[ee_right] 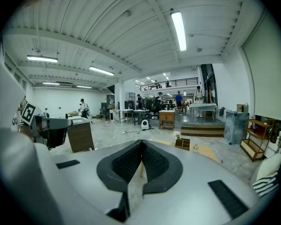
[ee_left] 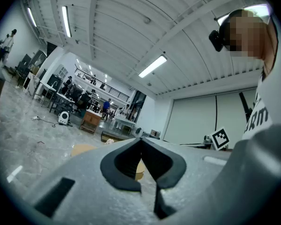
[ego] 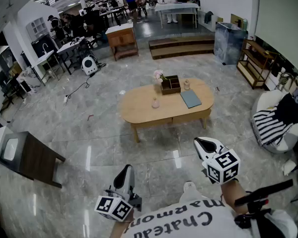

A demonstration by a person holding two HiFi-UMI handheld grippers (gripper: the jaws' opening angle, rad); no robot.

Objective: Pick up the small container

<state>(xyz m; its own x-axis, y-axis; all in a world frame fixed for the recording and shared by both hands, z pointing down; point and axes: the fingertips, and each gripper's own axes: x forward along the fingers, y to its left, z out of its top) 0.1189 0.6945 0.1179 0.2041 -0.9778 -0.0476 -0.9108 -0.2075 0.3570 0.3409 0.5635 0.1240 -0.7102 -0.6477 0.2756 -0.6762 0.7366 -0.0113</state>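
Left gripper [ego: 125,169] and right gripper [ego: 203,142] point forward, fingers pressed together, well apart from the container [ego: 155,103] on the desk [ego: 136,110].

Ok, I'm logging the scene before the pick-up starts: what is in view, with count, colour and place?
oval wooden coffee table: one, light wood, middle of the floor
small pink container: one, pink, middle of the table
dark compartmented wooden box: one, dark brown, table's far edge
small pale bottle: one, cream, right of the box
flat grey-blue book: one, grey-blue, table's right part
dark square side table: one, dark brown, floor at near left
striped cushion: one, black and white, seat at far right
left gripper: one, white and black, shut, empty, bottom left
right gripper: one, white and black, shut, empty, bottom right
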